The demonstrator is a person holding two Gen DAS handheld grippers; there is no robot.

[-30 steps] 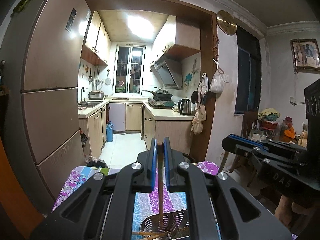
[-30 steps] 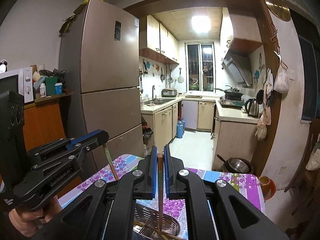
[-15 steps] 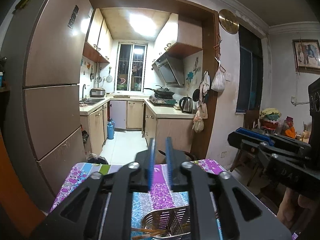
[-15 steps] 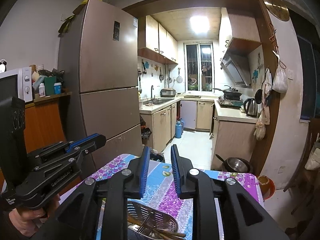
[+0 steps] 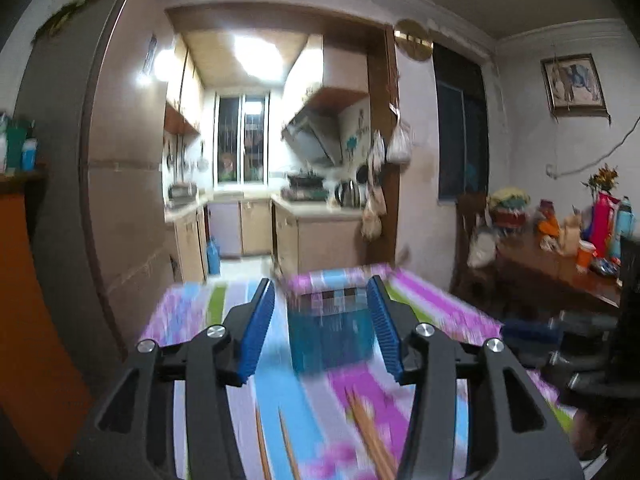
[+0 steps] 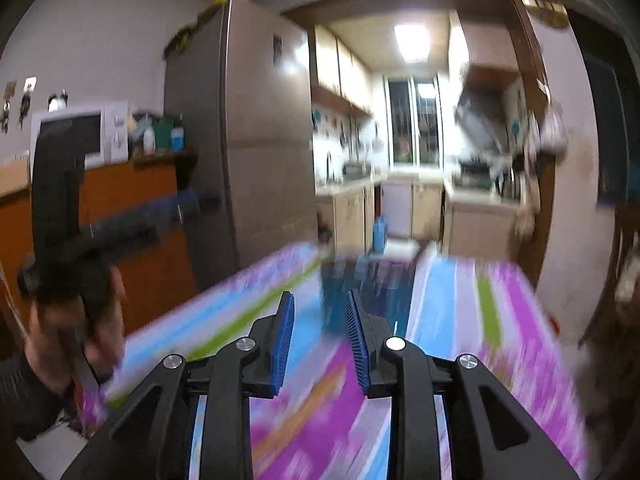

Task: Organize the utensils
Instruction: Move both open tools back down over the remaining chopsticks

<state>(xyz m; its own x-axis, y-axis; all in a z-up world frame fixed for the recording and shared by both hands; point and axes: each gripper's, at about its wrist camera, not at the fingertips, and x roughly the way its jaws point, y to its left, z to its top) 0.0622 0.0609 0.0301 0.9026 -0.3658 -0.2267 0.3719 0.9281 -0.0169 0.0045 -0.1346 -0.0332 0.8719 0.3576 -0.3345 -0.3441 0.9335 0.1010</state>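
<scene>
Left tongs (image 5: 322,330): parted, empty, just been widening. Right tongs (image 6: 320,338): likewise. Chopsticks (image 5: 370,436) loose on near counter (image 5: 192,304); straddle one squarely before clenching, teal basket (image 5: 330,332) beyond.

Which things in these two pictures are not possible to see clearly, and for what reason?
- Blue basket, left wrist view: motion blur hides its contents; smeared also in the right wrist view.
- Chopsticks, left wrist view: blurred, cut off by the bottom edge, so their number is unclear.
- Left gripper, right wrist view: blurred streak, jaws unreadable.
- Tablecloth, right wrist view: pattern smeared.
</scene>
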